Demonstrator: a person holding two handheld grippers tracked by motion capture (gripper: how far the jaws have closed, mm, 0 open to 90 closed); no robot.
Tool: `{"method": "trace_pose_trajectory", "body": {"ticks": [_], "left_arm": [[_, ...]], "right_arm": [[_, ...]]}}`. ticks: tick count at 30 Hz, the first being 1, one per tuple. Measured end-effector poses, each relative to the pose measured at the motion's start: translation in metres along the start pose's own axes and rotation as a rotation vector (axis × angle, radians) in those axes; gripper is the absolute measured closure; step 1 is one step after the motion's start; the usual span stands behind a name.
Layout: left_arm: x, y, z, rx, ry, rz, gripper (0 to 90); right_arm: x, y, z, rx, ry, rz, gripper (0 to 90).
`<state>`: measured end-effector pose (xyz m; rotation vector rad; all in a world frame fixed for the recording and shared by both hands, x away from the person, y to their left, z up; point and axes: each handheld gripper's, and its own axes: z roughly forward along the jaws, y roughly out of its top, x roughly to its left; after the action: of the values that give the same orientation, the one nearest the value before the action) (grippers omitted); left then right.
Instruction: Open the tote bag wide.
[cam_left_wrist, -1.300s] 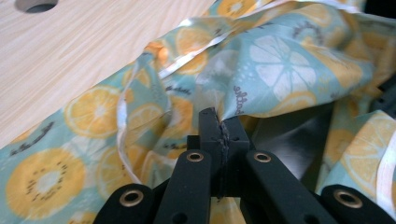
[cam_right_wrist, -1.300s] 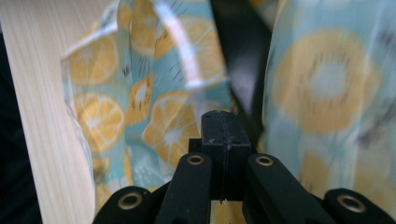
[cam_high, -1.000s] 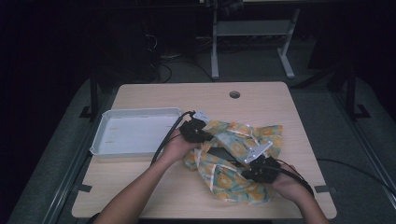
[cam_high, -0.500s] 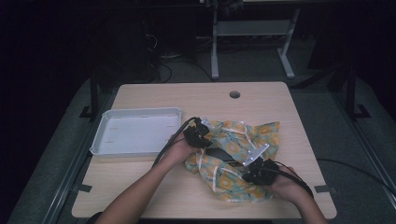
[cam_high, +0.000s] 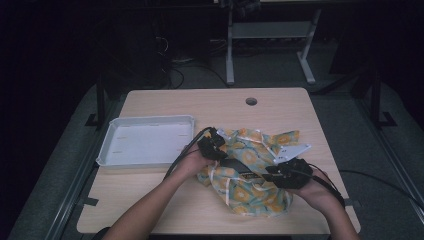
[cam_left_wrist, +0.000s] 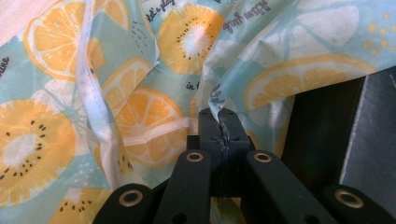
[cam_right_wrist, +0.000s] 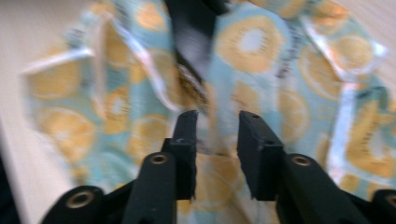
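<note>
High view: the cloth (cam_high: 252, 170), orange slices on pale blue, lies crumpled on the table (cam_high: 200, 107), right of centre toward the near edge. The left gripper (cam_high: 216, 145) bites its ten o'clock edge; the right gripper (cam_high: 280, 175) hovers at its four o'clock side. A tray (cam_high: 145, 142) sits at nine o'clock, just beside the left gripper. The far half of the table is bare wood.

Left gripper view: the jaws are pressed together on a fold of cloth (cam_left_wrist: 140, 93), which fans away toward twelve.

Right gripper view: the right gripper (cam_right_wrist: 217, 123) has just been opening; its jaws stand apart, cloth (cam_right_wrist: 261, 70) showing in the gap behind them, pads not pressing. Bare table lies at nine o'clock.
</note>
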<state>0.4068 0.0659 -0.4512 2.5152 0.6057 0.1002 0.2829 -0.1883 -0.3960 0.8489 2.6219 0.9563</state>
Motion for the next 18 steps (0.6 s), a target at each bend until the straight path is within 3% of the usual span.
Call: {"method": "trace_pose_trajectory", "body": {"ticks": [2,3,6,11,12,18], "left_arm": [[0.0,0.0,0.0,-0.001,-0.001,-0.001,90.0],[0.001,0.0,0.0,-0.002,-0.004,-0.002,90.0],[0.001,-0.001,0.001,-0.019,-0.011,-0.019,90.0],[0.001,-0.001,0.001,-0.019,-0.013,-0.019,90.0],[0.002,-0.001,0.0,-0.012,-0.012,-0.011,90.0],[0.003,-0.002,0.001,-0.017,-0.015,-0.014,90.0]], "right_arm": [[-0.001,-0.001,0.003,0.027,-0.025,-0.003,64.4],[-0.003,-0.004,0.007,0.05,-0.061,-0.009,61.8],[-0.008,-0.011,0.005,0.064,-0.086,0.007,59.6],[-0.014,-0.025,0.002,0.106,-0.087,0.048,58.1],[-0.014,-0.033,0.002,0.138,-0.078,0.065,58.6],[-0.018,-0.044,0.012,0.204,-0.066,0.084,65.8]]}}
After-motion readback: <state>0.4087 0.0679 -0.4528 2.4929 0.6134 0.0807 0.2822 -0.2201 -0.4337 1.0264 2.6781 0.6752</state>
